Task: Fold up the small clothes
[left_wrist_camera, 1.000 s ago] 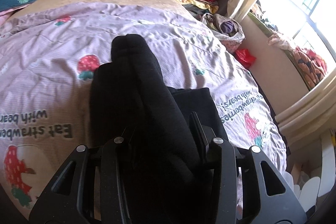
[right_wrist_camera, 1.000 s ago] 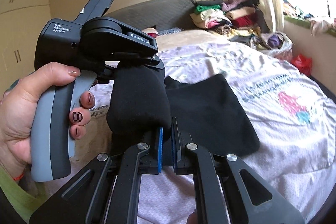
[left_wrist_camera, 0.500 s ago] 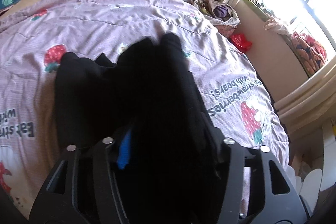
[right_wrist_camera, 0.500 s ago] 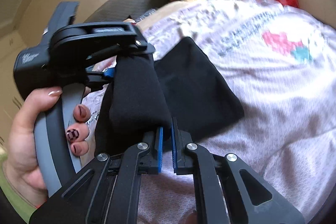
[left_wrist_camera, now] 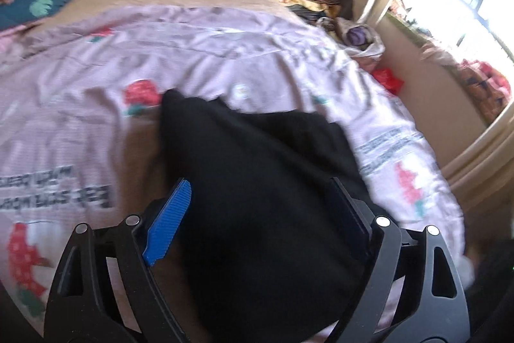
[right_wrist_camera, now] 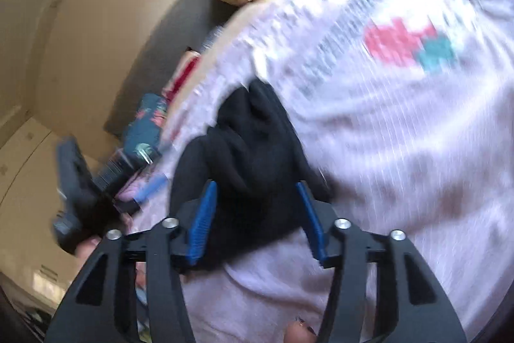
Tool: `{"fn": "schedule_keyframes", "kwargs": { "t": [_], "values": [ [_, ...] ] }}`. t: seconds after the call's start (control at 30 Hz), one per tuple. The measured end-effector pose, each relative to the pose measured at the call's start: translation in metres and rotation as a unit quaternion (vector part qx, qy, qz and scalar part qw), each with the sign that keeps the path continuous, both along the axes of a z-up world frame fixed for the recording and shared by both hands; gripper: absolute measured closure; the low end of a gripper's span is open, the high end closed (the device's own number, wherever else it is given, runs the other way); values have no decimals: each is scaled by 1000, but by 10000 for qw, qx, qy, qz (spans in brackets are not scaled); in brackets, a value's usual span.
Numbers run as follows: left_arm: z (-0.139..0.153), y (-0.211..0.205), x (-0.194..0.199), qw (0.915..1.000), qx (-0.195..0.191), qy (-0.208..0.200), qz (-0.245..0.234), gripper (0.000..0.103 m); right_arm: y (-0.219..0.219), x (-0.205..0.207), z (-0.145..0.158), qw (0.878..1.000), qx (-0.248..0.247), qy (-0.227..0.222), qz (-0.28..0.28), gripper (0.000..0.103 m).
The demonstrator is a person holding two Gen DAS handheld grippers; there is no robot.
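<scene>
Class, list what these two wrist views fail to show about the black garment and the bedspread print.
- Black garment, left wrist view: near end cut off by the bottom edge; folded shape unclear.
- Black garment, right wrist view: motion blur hides its outline.
- Bedspread lettering, both views: blurred, unreadable.
- Left gripper, right wrist view: smeared by blur.

Heavy blur smears the right wrist view, and the print on the pink bedspread (right_wrist_camera: 401, 130) beyond the black garment (right_wrist_camera: 253, 150) can't be read. The garment's near end runs under the left gripper (left_wrist_camera: 260, 211), off the frame's bottom.
</scene>
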State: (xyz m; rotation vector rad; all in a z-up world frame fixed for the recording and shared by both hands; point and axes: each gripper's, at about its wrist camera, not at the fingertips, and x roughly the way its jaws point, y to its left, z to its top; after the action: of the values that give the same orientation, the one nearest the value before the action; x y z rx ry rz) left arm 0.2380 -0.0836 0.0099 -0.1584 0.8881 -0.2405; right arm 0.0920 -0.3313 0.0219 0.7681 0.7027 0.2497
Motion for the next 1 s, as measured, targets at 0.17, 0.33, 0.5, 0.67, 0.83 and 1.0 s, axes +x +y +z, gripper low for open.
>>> {"fn": "schedule_keyframes", "kwargs": {
  "t": [0.17, 0.33, 0.5, 0.67, 0.83, 1.0],
  "values": [
    [-25, 2, -12, 9992, 359, 120, -114, 25, 3, 42, 29, 9978, -511, -159, 403, 51],
    [-33, 4, -17, 9996, 232, 105, -101, 25, 44, 109, 16, 9839, -1303, 436, 1145, 55],
    [-35, 3, -22, 9997, 196, 95, -134, 25, 53, 135, -20, 9789, -1312, 1044, 1165, 54],
    [-34, 0, -28, 9996, 195, 89, -177, 25, 59, 126, -11, 9754, -1668, 502, 1348, 90],
    [-30, -10, -32, 9991, 149, 87, -393, 21, 45, 120, 1, 9680, -2208, 23, 1192, 91],
    [-36, -14, -32, 9990, 183, 192, -350, 21, 57, 124, -29, 9541, -2764, 138, 1143, 87]
  ]
}}
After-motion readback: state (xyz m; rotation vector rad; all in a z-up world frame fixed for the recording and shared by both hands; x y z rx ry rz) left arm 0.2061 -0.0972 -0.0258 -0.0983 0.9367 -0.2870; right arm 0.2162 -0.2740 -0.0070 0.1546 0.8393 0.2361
